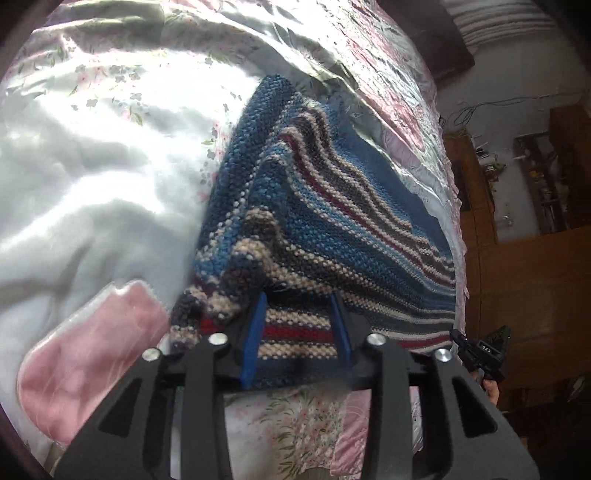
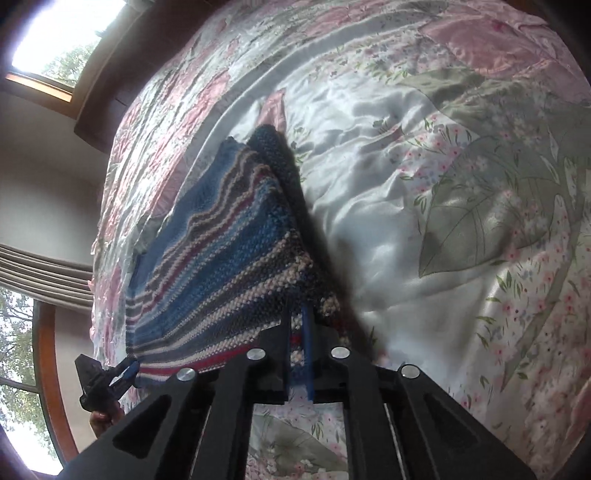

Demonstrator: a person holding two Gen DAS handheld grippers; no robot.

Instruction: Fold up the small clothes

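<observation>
A blue knitted garment (image 1: 314, 206) with cream, grey and dark red stripes hangs lifted over a shiny floral quilted bedspread (image 1: 110, 155), its near edge clamped at one corner by the left gripper (image 1: 297, 332) and at the other by the right gripper (image 2: 298, 339), with a window (image 2: 62, 33) far left.

bed (image 2: 461, 155) w/ shiny satin quilt, pink & white floral patches, big grey-green leaf print, bright glare on the white centre. wood-framed windows (image 2: 55, 40) at left in right wrist view, trees outside, daylight coming in; striped curtain (image 2: 44, 273) btwn them. pale walls. brown wooden cabinets/shelving (image 1: 517, 229) beyond bed edge in left wrist view.
</observation>
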